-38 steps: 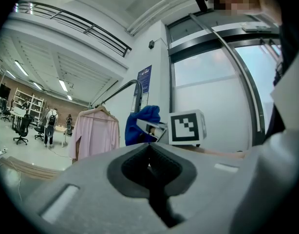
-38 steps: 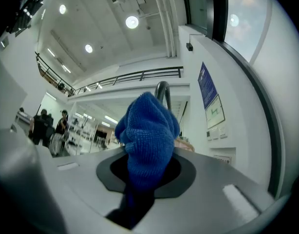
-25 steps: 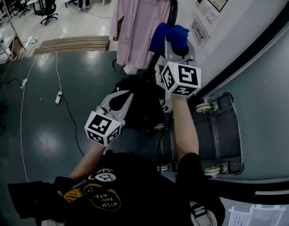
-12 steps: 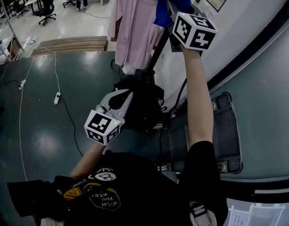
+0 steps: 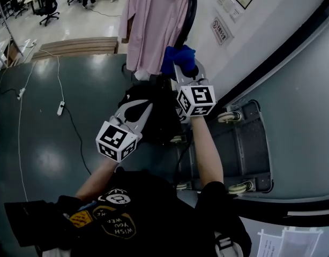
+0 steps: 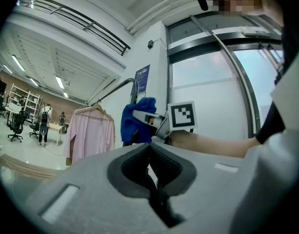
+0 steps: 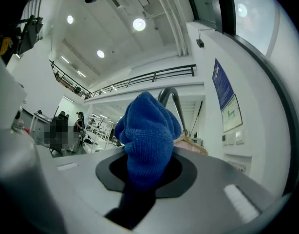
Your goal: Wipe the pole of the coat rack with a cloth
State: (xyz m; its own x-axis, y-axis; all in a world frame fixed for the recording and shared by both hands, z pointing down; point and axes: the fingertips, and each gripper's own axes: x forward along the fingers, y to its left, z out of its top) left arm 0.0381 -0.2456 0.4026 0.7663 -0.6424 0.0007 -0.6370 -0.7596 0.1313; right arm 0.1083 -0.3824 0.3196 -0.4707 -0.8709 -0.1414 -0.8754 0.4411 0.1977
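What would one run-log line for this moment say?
right gripper: shut on blue cloth, at coat-rack pole | left gripper: shut, empty

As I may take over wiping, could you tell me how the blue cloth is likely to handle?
Probably floppy: the blue cloth bunches and folds above the right tool, which is shut on it. Its looped, terry-like weave suggests it is light and unlikely to slip.

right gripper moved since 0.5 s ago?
Yes. The right gripper, shut on the cloth, has slid down the pole: from level with the shirt's top to near its hem.
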